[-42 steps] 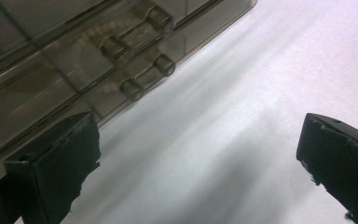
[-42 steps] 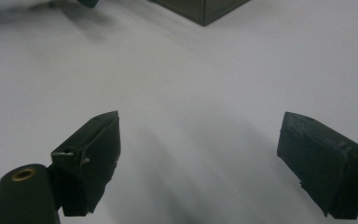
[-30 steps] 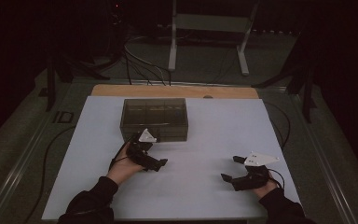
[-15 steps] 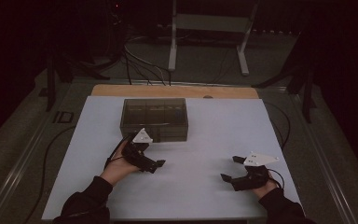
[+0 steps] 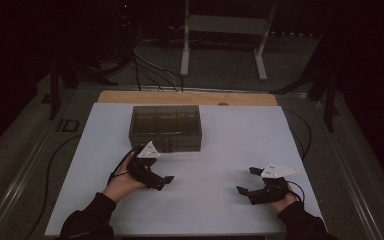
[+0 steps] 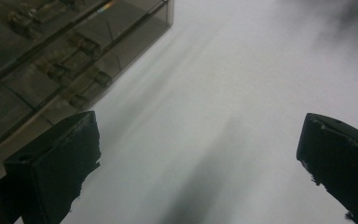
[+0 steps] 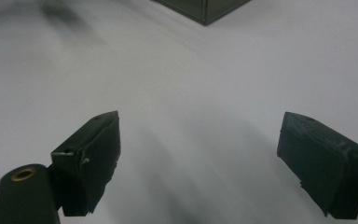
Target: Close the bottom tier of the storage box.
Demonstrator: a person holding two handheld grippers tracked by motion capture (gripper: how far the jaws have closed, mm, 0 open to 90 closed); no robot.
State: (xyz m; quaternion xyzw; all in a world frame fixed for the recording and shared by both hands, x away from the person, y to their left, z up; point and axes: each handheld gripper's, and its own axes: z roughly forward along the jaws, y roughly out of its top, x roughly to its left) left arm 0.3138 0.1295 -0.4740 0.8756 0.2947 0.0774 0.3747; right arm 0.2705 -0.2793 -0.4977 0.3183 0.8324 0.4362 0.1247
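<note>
A smoky clear plastic box [image 5: 165, 128] with a lid and inner compartments stands on the white table top [image 5: 220, 150], towards the back and left of centre. My left gripper [image 5: 155, 170] rests just in front of the box, open, with nothing between its jaws. In the left gripper view the box [image 6: 51, 56] lies at the upper left, close to the left fingertip [image 6: 56, 168]. My right gripper [image 5: 246, 181] lies near the front right of the table, open and empty. In the right gripper view one corner of the box [image 7: 204, 9] pokes in at the top.
A wooden strip [image 5: 185, 97] runs along the table's far edge. Cables [image 5: 145, 65] and a white metal stand [image 5: 225, 35] lie on the dark floor behind. A cable [image 5: 55, 165] trails down the left side. Bare white surface lies between the two grippers.
My left gripper has drifted slightly up and towards the box. The right gripper has hardly moved.
</note>
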